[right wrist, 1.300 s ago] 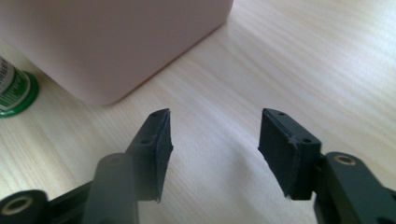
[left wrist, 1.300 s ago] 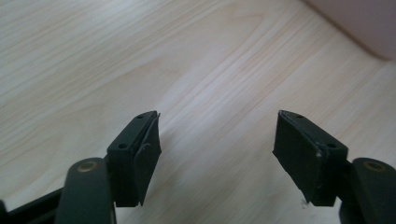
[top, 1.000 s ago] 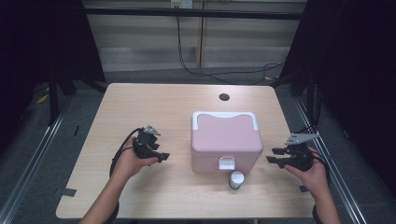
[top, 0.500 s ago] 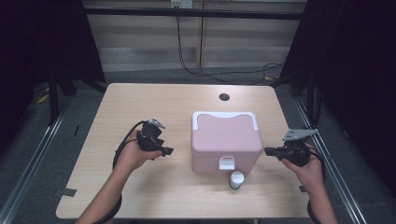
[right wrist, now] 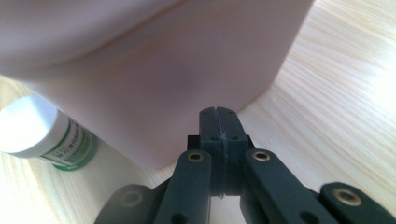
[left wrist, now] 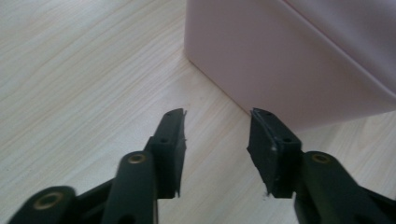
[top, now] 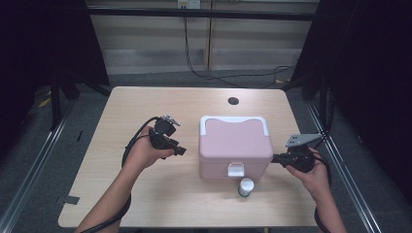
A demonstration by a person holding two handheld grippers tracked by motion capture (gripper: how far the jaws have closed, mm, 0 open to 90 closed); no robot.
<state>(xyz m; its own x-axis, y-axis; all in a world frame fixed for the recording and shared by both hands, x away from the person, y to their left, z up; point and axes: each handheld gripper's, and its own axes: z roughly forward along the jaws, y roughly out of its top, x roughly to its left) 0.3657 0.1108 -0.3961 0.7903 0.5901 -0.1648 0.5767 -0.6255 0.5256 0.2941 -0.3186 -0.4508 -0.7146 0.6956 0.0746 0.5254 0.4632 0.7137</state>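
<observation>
A pink box [top: 235,148] with a white-rimmed lid and a white front latch [top: 235,169] stands in the middle of the table. A small white-capped bottle with a green label [top: 246,187] stands just in front of it, also seen as the bottle [right wrist: 46,135]. My left gripper [top: 180,150] hovers left of the box, its jaws apart with nothing between them; they have just been closing. In the left gripper view the left gripper [left wrist: 217,128] points at the box's lower corner [left wrist: 289,60]. My right gripper [top: 275,158] is shut and empty at the box's right wall [right wrist: 177,79].
The wooden table [top: 121,111] has a dark round hole [top: 233,101] near its far edge. Metal rails run along both sides of the table. Cables trail from both grippers.
The left hand has risen and come nearer the box, its jaws narrower. The right gripper's jaws have shut and its tip has moved in to the box's right side.
</observation>
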